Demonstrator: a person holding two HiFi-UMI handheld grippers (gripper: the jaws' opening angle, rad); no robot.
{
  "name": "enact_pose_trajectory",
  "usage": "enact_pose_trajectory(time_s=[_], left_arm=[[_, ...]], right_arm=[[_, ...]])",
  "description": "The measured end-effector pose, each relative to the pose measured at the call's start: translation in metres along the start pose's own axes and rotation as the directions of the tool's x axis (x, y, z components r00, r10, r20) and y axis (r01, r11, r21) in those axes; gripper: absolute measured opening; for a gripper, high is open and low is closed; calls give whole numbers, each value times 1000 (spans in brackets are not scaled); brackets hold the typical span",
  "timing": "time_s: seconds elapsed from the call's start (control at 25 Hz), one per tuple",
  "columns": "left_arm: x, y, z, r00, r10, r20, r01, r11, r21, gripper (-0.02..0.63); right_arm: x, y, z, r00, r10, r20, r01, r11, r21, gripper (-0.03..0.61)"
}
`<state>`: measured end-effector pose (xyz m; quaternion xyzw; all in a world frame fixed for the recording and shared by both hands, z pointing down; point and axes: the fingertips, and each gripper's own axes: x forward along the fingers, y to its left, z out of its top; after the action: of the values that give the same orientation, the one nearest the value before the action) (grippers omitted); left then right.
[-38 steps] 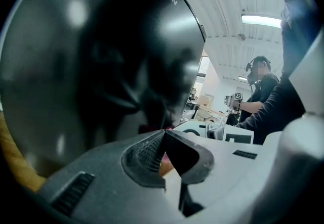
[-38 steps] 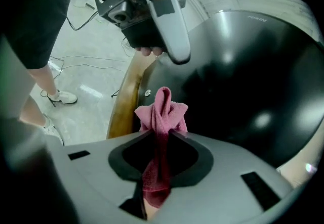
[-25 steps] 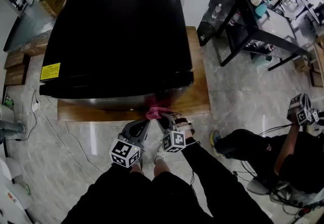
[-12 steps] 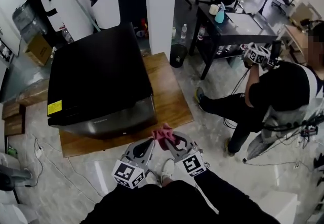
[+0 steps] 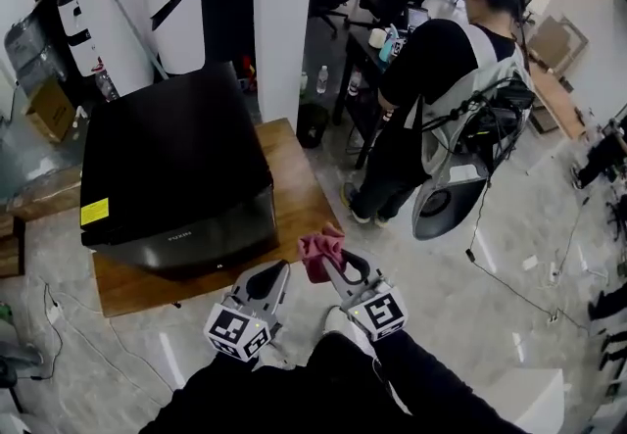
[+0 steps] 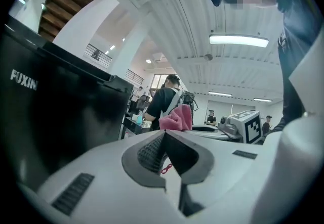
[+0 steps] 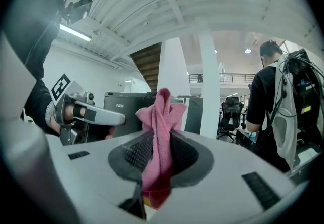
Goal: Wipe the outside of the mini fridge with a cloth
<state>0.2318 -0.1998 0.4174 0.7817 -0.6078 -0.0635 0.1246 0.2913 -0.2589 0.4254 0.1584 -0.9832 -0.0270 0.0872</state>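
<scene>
So the right gripper [image 5: 340,272] is clamped on the pink cloth [image 5: 319,248], which is bunched up and poking out past the jaws. The left gripper [image 5: 271,278] has its jaws pinched together on nothing. The mini fridge [image 5: 167,158] sits on a wooden platform [image 5: 306,189] just ahead and to the left, and the cloth isn't touching it. My take: lean in so the cloth meets the front panel, not the jaw tips, then sweep in long overlapping passes, sides and top too. Mind the person [image 5: 431,79] standing off to the right.
</scene>
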Motion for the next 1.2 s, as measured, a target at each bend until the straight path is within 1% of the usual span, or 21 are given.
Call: enact_pose_trajectory(time_s=[0.12, 0.28, 0.4, 0.52, 0.64, 0.76, 0.92, 0.96, 1.04, 1.12, 1.2], left_arm=[[26, -1, 19, 1000, 15, 17, -15, 1000, 6, 5], [51, 0, 0, 996, 78, 50, -78, 997, 10, 5], [71, -4, -13, 986, 154, 66, -156, 988, 15, 6], [89, -10, -16, 966, 247, 72, -249, 968, 32, 6], [99, -17, -10, 939, 332, 95, -336, 941, 32, 6], [96, -21, -7, 910, 400, 112, -405, 914, 23, 6], [87, -24, -11, 880, 459, 125, -464, 886, 12, 5], [83, -24, -13, 873, 470, 127, -475, 880, 7, 5], [75, -23, -16, 865, 485, 129, -488, 873, -4, 6], [73, -14, -15, 865, 485, 127, -488, 873, -15, 6], [81, 8, -10, 872, 475, 122, -476, 879, -25, 6]], right_arm=[[20, -33, 15, 998, 55, 25, -56, 998, 24, 92], [48, -56, -8, 986, 151, 77, -156, 986, 60, 92], [68, -71, -14, 960, 237, 150, -251, 965, 79, 92], [82, -79, -11, 922, 340, 186, -360, 929, 87, 92], [91, -82, 0, 872, 424, 244, -455, 887, 84, 92], [102, -70, 6, 822, 497, 277, -538, 837, 94, 92], [113, -44, 12, 765, 566, 307, -621, 774, 122, 92], [115, -37, 12, 756, 577, 311, -635, 762, 130, 92], [122, -26, 12, 747, 585, 316, -650, 741, 166, 92], [136, -27, 13, 747, 577, 329, -655, 723, 219, 91], [161, -38, 14, 752, 566, 338, -653, 712, 259, 91]])
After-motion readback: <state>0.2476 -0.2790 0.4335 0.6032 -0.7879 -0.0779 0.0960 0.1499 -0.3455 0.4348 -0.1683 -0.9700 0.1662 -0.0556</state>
